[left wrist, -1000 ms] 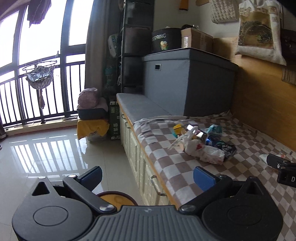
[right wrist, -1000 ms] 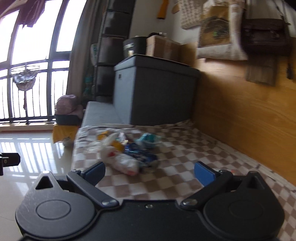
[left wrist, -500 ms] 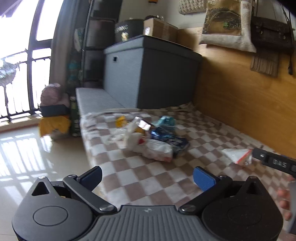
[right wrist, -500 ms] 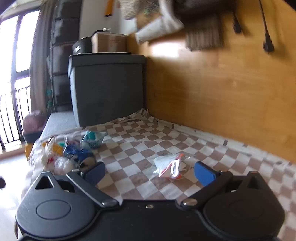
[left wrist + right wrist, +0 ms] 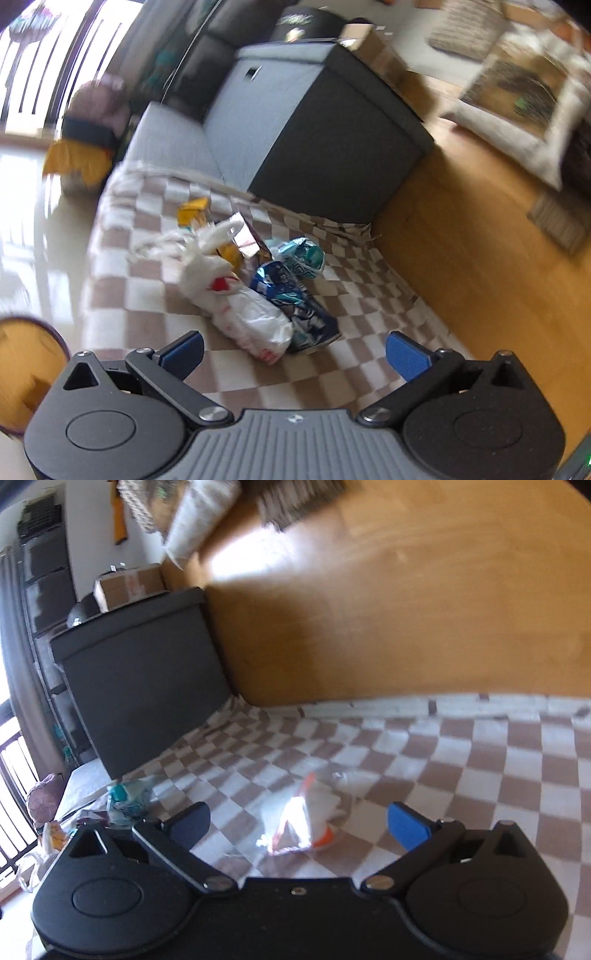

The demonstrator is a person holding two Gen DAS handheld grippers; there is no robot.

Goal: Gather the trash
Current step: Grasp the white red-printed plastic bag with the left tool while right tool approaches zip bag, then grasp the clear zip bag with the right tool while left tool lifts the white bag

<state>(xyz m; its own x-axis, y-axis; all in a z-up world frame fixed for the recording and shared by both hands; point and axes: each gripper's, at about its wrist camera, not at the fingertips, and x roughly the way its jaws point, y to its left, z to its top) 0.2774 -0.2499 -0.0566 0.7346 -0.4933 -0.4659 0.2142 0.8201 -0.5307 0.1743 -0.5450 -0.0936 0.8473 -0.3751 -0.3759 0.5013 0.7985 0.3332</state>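
A heap of trash lies on the checked bench cover (image 5: 362,280): a white plastic bag (image 5: 243,317), blue foil wrappers (image 5: 295,295), a teal wrapper (image 5: 303,254) and a yellow carton (image 5: 192,210). My left gripper (image 5: 293,350) is open, just short of the white bag. In the right wrist view a clear wrapper with red-orange print (image 5: 306,823) lies alone on the checked cover (image 5: 480,760). My right gripper (image 5: 297,823) is open, its jaws on either side of that wrapper, a little above it. The teal wrapper (image 5: 125,797) shows at the left.
A dark grey storage box (image 5: 314,122) stands at the bench's far end, with a cardboard box (image 5: 373,48) on top. A wooden wall panel (image 5: 406,609) runs along the back. A round yellow-lined bin (image 5: 22,373) is at lower left on the tiled floor.
Both grippers have moved forward and tilted down: the left onto the trash heap, the right closer over the lone clear wrapper. Both stay open.
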